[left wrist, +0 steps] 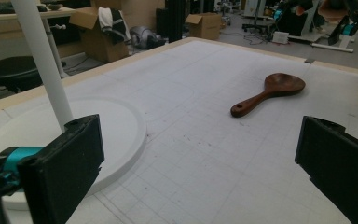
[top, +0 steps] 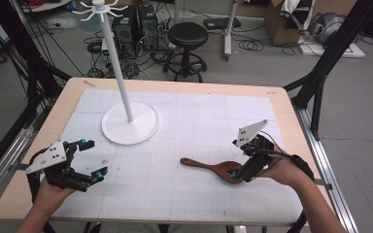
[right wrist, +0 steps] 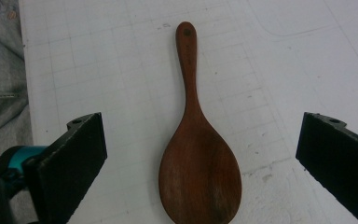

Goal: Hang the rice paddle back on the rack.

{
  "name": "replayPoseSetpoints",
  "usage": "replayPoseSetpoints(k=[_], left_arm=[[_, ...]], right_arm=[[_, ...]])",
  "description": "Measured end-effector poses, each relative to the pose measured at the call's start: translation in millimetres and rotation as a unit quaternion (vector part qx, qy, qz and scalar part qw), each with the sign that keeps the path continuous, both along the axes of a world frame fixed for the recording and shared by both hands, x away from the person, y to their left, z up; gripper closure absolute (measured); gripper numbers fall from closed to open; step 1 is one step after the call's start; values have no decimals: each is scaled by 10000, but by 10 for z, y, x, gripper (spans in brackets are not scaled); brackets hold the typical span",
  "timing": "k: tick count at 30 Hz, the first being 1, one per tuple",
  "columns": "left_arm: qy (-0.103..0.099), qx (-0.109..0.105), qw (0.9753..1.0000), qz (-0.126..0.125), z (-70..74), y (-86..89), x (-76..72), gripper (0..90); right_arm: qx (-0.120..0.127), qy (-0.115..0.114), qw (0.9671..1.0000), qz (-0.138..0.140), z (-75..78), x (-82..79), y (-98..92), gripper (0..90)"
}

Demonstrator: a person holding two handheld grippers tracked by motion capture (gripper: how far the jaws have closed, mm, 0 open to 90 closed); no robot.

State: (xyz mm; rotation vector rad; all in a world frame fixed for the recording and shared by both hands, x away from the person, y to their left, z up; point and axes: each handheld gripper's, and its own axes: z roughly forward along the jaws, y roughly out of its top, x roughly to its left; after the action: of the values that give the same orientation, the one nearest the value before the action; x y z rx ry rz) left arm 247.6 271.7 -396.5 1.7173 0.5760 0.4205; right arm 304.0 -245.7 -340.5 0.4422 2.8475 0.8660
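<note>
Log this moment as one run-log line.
right gripper: open, over wooden spoon bowl, not gripping | left gripper: open, idle near white stand | spoon: flat on mat

No text, label, brand or number is showing legibly anywhere. The wooden spoon (right wrist: 198, 158) lying between the right gripper's (right wrist: 200, 154) wide-apart jaws is carrying only a small dark round mark near its handle end, not readable as a sign. The gridded white mat (top: 194, 121) beneath is bearing plain lines.
</note>
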Motion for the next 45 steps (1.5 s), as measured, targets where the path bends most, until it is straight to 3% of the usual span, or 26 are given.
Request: replayPoseSetpoints(k=[23, 31, 45], left_arm=[[2, 8, 10000, 5, -2, -1, -1, 17], [8, 21, 10000, 3, -6, -6, -1, 18], [-6, 52, 10000, 17, -7, -12, -6, 18]], right_arm=[[-528, 146, 9982, 251, 5, 95, 192, 5], [-888, 178, 9952, 360, -18, 124, 329, 5], [-1156, 284, 9923, 329, -123, 179, 466, 5]])
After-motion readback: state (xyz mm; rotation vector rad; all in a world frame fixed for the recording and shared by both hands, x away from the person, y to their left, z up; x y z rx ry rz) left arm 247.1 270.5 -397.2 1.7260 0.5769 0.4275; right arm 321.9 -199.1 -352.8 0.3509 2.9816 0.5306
